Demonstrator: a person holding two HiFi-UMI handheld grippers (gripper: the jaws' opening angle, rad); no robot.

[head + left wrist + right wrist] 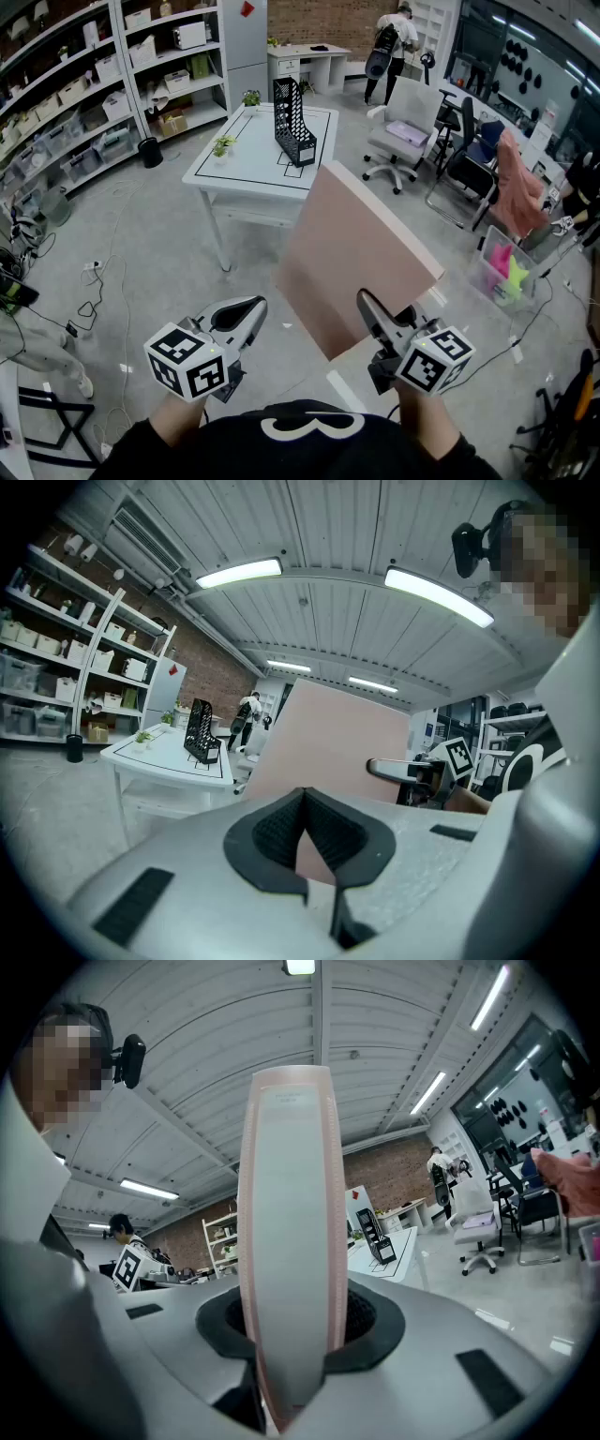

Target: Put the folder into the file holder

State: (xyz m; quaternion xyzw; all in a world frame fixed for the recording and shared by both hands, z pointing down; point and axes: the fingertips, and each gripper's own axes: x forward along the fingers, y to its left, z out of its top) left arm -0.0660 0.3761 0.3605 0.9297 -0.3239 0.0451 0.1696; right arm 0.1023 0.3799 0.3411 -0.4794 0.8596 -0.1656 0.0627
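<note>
A large pale pink folder is held up in the air with my right gripper shut on its lower edge. In the right gripper view the folder's spine stands upright, clamped between the jaws of the right gripper. My left gripper hovers to the folder's left, shut with nothing in it, and in the left gripper view the folder shows past the closed left gripper. The black mesh file holder stands upright on a white table farther ahead.
Two small potted plants sit on the table's left side. A white office chair stands right of the table, and shelving lines the left wall. A person stands at the back. Cables lie on the floor at left.
</note>
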